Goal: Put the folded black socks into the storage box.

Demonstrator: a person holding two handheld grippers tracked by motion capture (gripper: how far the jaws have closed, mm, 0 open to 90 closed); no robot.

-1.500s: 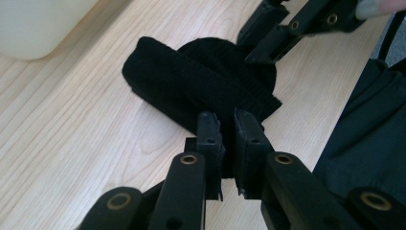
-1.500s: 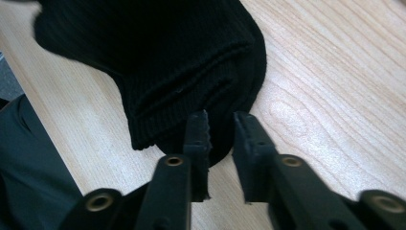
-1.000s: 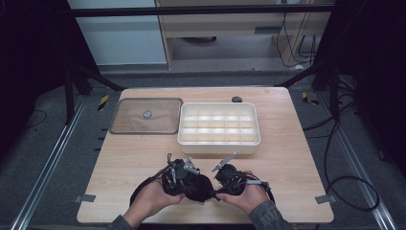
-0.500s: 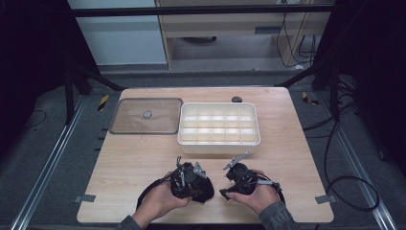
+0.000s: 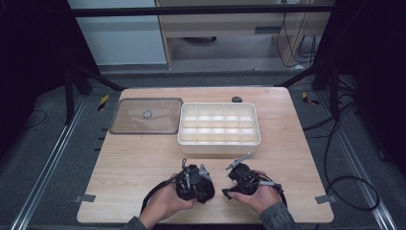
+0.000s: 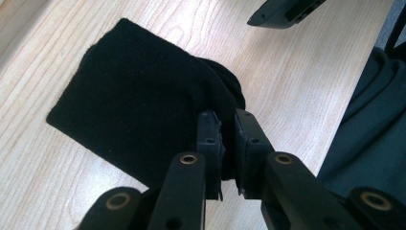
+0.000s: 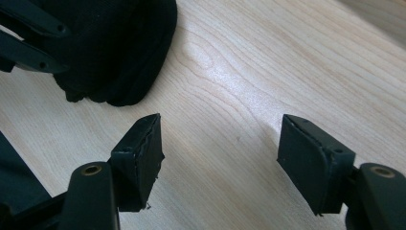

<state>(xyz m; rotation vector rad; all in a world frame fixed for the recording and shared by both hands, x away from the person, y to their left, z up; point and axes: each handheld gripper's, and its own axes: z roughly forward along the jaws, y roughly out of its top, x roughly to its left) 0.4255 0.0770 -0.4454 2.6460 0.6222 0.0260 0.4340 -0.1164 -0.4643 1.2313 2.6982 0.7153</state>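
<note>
A black folded cloth (image 6: 134,96) lies on the wooden table (image 5: 143,167) near its front edge. In the high view the cloth (image 5: 205,190) is a dark lump under the left hand. My left gripper (image 6: 227,120) is shut on one bunched corner of it. The right gripper (image 7: 220,139) hovers low over bare wood just beside the cloth (image 7: 119,48). Its jaws have just been opening and nothing is between them. From above, the left gripper (image 5: 197,183) and the right gripper (image 5: 229,182) sit side by side, a small gap apart.
A white tray (image 5: 219,143) with several empty compartments stands mid-table beyond the hands. Its clear lid (image 5: 146,116) lies flat to the left of it. A small dark round thing (image 5: 236,99) rests at the far edge. A dark sleeve (image 6: 373,134) is close by.
The two grippers were close together over the cloth. Now the right one stands apart from it, and the left one has shifted slightly rightward and lower with the cloth.
</note>
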